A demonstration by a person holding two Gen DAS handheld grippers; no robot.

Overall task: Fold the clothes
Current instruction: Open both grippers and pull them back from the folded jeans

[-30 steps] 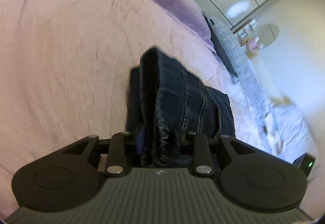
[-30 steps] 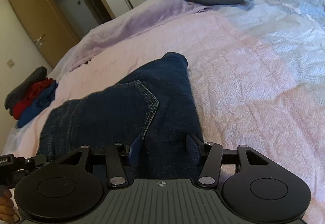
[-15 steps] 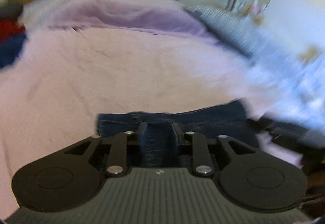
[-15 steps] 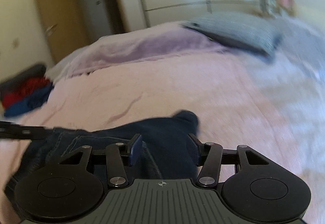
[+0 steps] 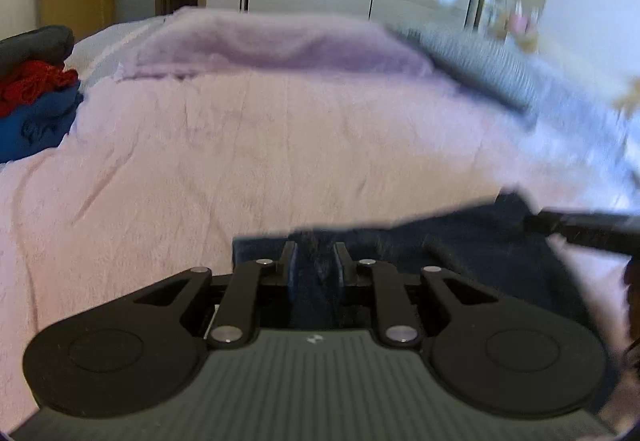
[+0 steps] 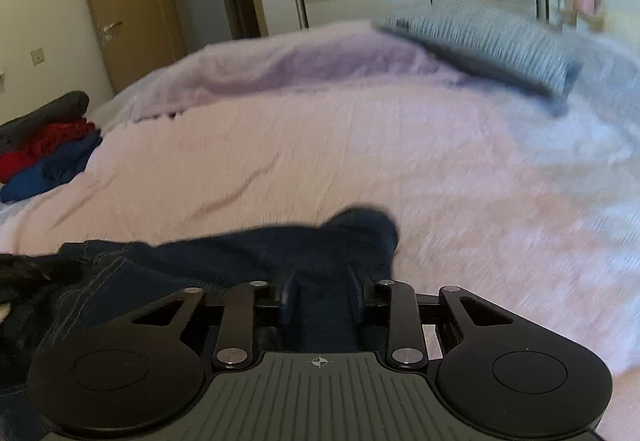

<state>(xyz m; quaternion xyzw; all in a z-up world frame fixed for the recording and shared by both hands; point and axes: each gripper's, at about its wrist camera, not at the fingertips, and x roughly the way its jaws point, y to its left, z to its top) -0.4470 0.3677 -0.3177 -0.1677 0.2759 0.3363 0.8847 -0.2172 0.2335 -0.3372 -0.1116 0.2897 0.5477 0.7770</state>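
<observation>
- Near the front edge of the bed [image 6: 360,145], one pair of dark jeans [image 6: 248,253] is lying in a flattened bundle on the pink cover, likely so that both ends can be carried over together.
- Left gripper [image 5: 314,265] is pinching the jeans [image 5: 460,249] at one end, its fingers [image 5: 289,265] clamped close on a bunched ridge of denim.
- Right gripper [image 6: 322,293] is gripping the other end, its fingers [image 6: 287,297] pressing on a wider fold of cloth; two grippers, one at each end, are probably keeping the fold edge straight.
- Toward the bed's left edge, one stack of clothes [image 6: 44,149] is sitting well apart from the jeans; three layers are showing, black over red over blue, seemingly finished pieces being kept out of the working space.
- At the head of the bed, one checked pillow [image 6: 488,41] is resting beside one lilac blanket [image 6: 280,65], both far from the jeans.
- Motion blur is softening both views, so seams and pockets are being left uncounted.
</observation>
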